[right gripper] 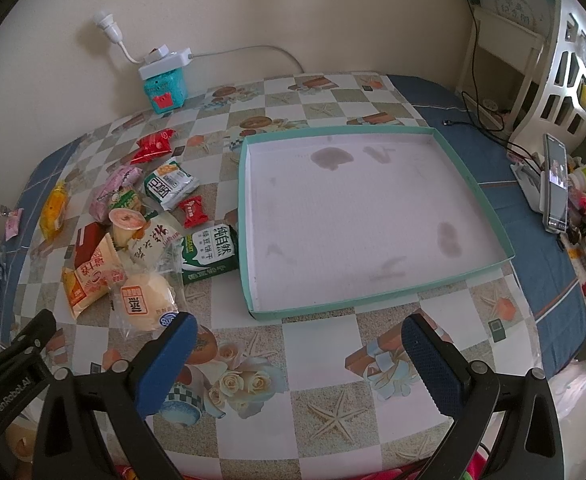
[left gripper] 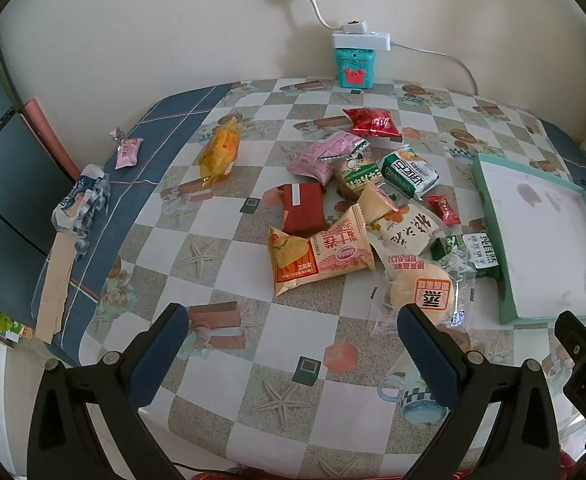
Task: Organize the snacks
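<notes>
The left hand-held gripper (left gripper: 293, 344) hangs low over the bench (left gripper: 253, 360), fingers wide apart and empty. The bun packet (left gripper: 421, 292) lies at one o'clock, just beside its right finger, so this hand is nearer. The right hand-held gripper (right gripper: 299, 354), also spread and empty, faces the empty teal tray (right gripper: 249, 240) at twelve o'clock.
</notes>
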`<state>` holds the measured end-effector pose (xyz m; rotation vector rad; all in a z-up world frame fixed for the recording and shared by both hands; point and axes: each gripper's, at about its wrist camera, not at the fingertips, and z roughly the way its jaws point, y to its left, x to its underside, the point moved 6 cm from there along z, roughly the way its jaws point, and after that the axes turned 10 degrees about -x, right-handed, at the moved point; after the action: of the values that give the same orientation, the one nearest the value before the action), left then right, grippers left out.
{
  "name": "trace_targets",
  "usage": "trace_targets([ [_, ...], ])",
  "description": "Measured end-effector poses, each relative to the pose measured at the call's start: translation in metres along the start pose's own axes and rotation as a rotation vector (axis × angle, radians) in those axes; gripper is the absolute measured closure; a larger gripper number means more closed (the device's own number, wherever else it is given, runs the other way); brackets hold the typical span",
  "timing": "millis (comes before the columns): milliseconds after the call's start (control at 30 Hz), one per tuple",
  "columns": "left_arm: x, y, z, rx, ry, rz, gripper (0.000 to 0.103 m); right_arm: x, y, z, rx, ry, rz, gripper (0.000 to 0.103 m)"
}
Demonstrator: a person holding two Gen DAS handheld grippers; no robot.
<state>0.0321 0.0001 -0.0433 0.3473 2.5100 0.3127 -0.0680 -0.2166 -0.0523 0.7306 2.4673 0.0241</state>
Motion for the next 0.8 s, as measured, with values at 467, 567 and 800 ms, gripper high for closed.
trace_targets([
  [467, 0.0019, -0.0028, 0.0003, 0.003, 0.003, -0.002, 0.000, 0.0002, -0.0010, 0.0007, 0.003, 0.000, -0.002, 0.000],
  [567, 0.0022, -0.0028, 0.0004, 0.003, 0.004, -0.003, 0.000, 0.0002, -0.0008, 0.0003, 0.003, -0.001, -0.001, 0.000],
  [800, 0.0041, -0.0028, 0.0019, 0.006, 0.005, -0.006, 0.000, 0.0002, -0.0008, 0.0002, 0.003, 0.000, -0.002, 0.000],
])
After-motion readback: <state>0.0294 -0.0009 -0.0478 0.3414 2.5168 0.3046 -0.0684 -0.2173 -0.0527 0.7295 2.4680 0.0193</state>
